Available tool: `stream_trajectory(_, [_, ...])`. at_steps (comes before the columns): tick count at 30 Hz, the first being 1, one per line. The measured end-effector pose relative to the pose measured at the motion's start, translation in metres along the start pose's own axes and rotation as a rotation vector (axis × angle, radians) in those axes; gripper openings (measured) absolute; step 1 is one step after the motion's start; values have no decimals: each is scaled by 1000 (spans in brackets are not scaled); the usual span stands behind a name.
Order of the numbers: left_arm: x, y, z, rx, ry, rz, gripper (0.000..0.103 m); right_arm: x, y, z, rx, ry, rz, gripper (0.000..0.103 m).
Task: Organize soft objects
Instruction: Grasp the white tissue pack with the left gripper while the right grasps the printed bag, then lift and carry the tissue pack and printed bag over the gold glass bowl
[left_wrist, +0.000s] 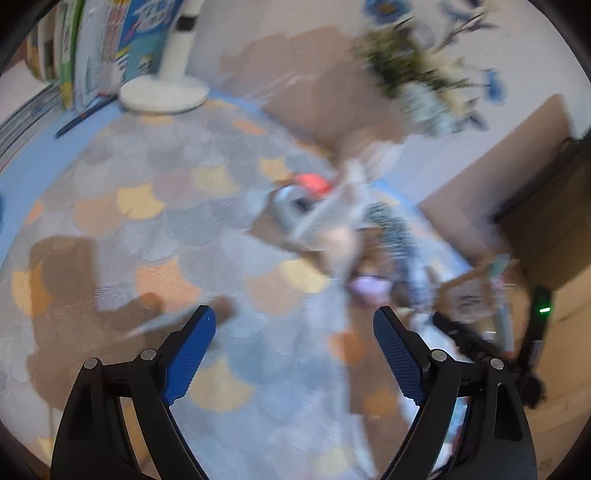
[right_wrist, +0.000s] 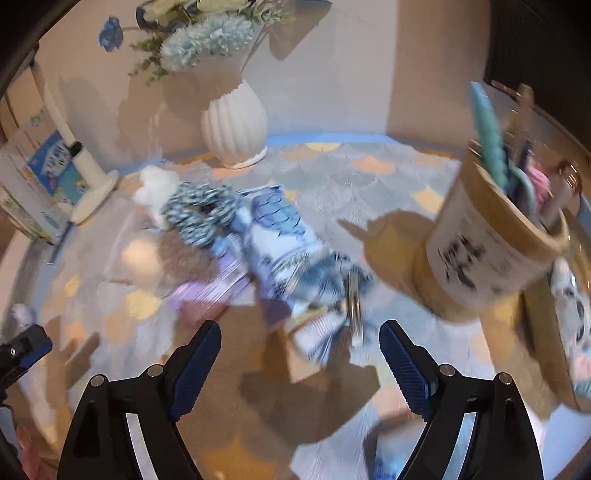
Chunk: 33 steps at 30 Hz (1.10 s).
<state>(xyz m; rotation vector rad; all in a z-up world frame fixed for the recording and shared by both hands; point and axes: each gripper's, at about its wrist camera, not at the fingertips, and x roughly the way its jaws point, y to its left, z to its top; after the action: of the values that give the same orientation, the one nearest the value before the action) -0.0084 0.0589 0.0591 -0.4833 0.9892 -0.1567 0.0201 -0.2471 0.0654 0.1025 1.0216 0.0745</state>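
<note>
While both views are smeared by motion, the left gripper (left_wrist: 291, 317) and right gripper (right_wrist: 299, 332) plainly hang with jaws spread wide, nothing between them, above a scale-patterned mat (right_wrist: 369, 184). The heap of soft objects (right_wrist: 258, 243) lies mid-mat, stretching toward its left part. Along the far blue edge stands a white ribbed vase (right_wrist: 234, 129); a lamp base (left_wrist: 164, 92) fills the far left corner. A cardboard pen cup (right_wrist: 491, 251) crowds the right side. Bare mat lies open under the left gripper.
</note>
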Motion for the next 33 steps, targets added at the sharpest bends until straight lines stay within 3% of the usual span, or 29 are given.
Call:
stream_trajectory(4, [-32,-19,0,12,-54,-175,87,-27,-6,-1,40,-43,45,87])
stream_trajectory(7, [-18,-36,6,54,-61,-132,87,-31,-10,7,86,-61,48,87])
stream_trajectory(10, [23,-36,19,2,13,-150,87,-23,-6,19,87,-67,58,87])
stream_trajectory(14, [77,-31,28,-61,54,-130,82,12,12,40,-35,-7,39,87])
stream_trajectory(19, [118,-34,29,-87,30,-113,82,56,26,57,-159,-4,-128,87])
stream_trajectory(22, [123,-36,31,-105,-23,-121,82,74,24,63,-175,17,-100,87])
stream_trajectory(23, [124,-36,31,-110,-29,-123,82,78,22,65,-167,26,-64,85])
stream_trajectory(25, [127,-35,33,-126,-42,-131,82,87,19,65,-150,53,8,60])
stream_trajectory(27, [129,-37,34,-112,-45,-119,60,86,19,64,-147,41,25,55])
stream_trajectory(28, [130,-39,35,-100,-49,-107,40,83,20,63,-154,29,26,52])
stream_trajectory(30, [132,-40,34,-76,-38,-93,37,73,19,60,-143,11,39,50])
stream_trajectory(33, [126,-34,31,-87,-44,-107,36,48,15,58,-103,-53,128,49])
